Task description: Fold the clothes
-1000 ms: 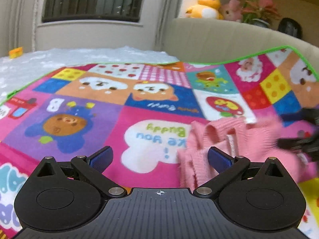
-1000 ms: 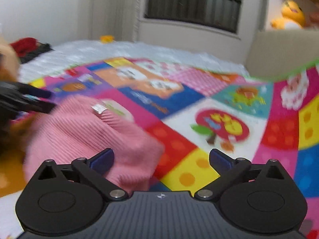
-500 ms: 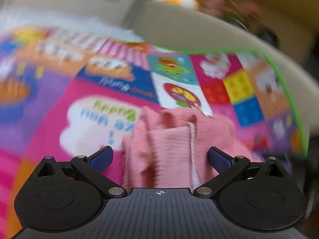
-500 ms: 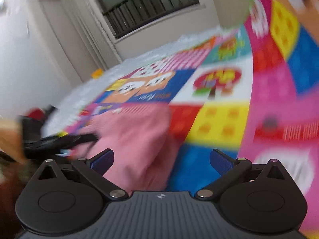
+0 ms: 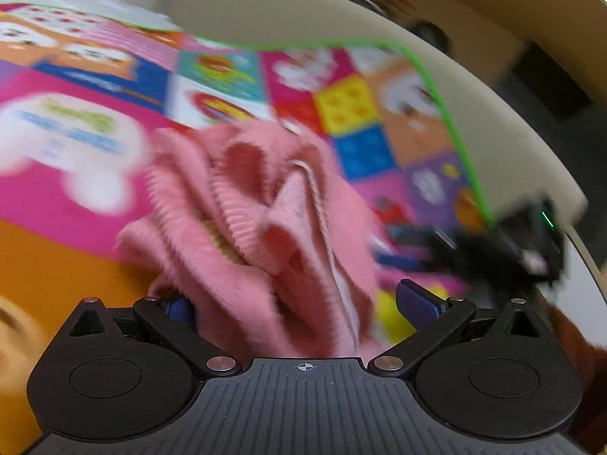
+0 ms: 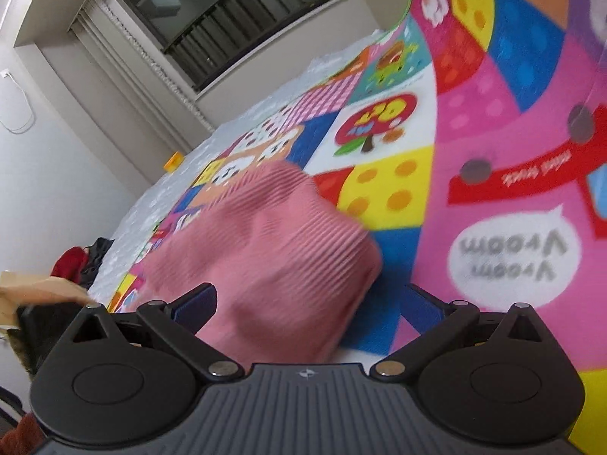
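Since half a sec ago the left gripper has closed in on the sweater: the pink knit was lying just ahead of the tips then, now it's bunching up between the fingers and filling the gap. The right gripper has also come nearer, w/ the cloth reaching further in between its fingers than before.

Left view: sweater is sitting in a crumpled heap on the mat, ribbed folds and a pale seam edge showing. Left jaws are standing wide; cloth is pressing against the left blue pad, while the right pad is bare and apart from the knit. The other gripper is showing as a dark blur at the right edge, near the mat's green border. Behind the mat a beige sofa back is curving across the top.

Right view: sweater is lying smoother here, a ribbed pink mound on the mat, its near end running in between the wide-open fingers. Not gripped; both pads are standing off the cloth's sides. Window w/ dark bars is sitting far back. Both views are motion-blurred.
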`<move>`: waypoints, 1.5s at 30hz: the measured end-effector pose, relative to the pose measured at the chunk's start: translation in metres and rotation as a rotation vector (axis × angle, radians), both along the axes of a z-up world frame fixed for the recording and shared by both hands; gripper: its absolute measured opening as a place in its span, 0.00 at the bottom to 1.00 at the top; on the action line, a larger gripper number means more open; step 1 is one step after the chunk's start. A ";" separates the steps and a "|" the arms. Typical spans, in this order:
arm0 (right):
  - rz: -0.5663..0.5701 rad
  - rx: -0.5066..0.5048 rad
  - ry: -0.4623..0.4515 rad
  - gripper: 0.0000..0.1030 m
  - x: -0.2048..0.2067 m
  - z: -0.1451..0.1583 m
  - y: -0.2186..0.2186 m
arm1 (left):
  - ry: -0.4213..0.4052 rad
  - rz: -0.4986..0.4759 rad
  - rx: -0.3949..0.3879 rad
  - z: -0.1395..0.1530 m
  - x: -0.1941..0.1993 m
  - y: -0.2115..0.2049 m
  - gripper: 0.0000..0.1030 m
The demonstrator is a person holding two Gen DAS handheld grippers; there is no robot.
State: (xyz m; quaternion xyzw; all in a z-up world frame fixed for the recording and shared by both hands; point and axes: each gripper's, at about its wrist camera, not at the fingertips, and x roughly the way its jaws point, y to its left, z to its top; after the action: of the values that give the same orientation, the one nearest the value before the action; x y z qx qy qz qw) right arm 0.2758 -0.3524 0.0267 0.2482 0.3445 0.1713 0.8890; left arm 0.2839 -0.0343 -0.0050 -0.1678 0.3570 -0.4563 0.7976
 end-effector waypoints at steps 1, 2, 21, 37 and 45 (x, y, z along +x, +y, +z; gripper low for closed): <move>-0.010 -0.009 -0.006 1.00 0.000 0.002 -0.002 | -0.002 -0.037 -0.010 0.000 -0.011 -0.011 1.00; -0.019 -0.019 -0.012 1.00 0.000 0.003 -0.004 | 0.000 -0.073 -0.023 0.000 -0.020 -0.022 1.00; 0.092 0.038 -0.015 0.98 0.033 -0.020 0.007 | 0.001 0.175 -0.061 0.017 -0.005 0.010 1.00; 0.513 -0.007 -0.039 0.97 0.022 -0.005 0.092 | 0.064 0.277 -0.162 -0.007 -0.093 0.051 1.00; 0.162 -0.415 -0.247 1.00 -0.049 0.033 0.061 | -0.016 0.359 -0.044 -0.012 -0.110 0.046 1.00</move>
State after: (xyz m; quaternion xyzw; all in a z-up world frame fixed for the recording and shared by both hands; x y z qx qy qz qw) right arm 0.2269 -0.2919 0.0600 0.0095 0.2795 0.1965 0.9398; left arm 0.1738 0.0117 -0.0171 -0.2426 0.3047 -0.3157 0.8652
